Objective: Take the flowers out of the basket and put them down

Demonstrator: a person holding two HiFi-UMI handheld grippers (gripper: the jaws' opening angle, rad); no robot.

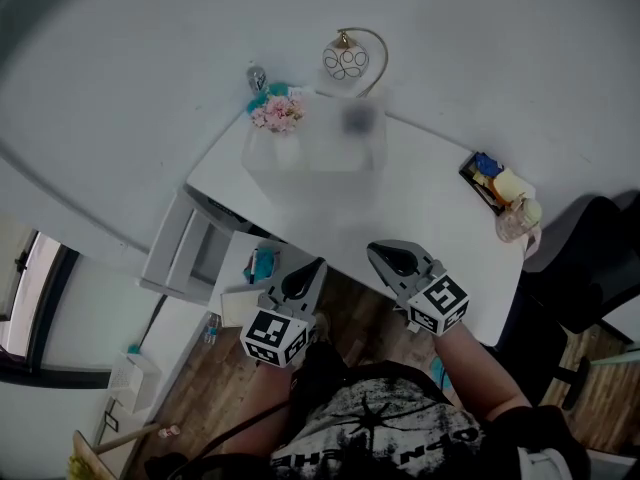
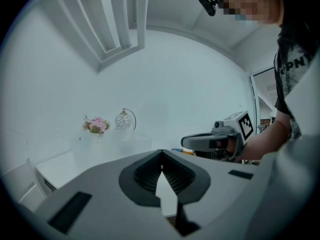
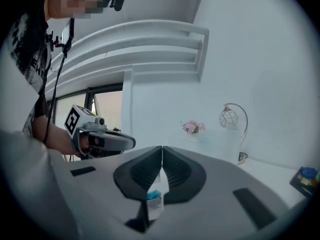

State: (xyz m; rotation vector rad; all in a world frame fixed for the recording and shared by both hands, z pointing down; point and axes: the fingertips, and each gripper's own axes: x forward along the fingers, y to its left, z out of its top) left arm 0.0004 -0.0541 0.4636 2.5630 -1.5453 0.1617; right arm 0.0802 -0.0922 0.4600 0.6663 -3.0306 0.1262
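Holding left claw [image 1: 318, 264] and right claw [image 1: 372, 251] closed, empty, at counter [image 1: 430, 198] near edge; open surface ahead to flowers [image 1: 277, 114] beside lamp [image 1: 347, 60].

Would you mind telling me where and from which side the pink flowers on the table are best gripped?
Probably at the stems just under the blooms of the flowers, coming from the near side and slightly above. The bunch stands upright above the pale basket, and the lamp stands close on its right. The stems themselves are too small to make out.
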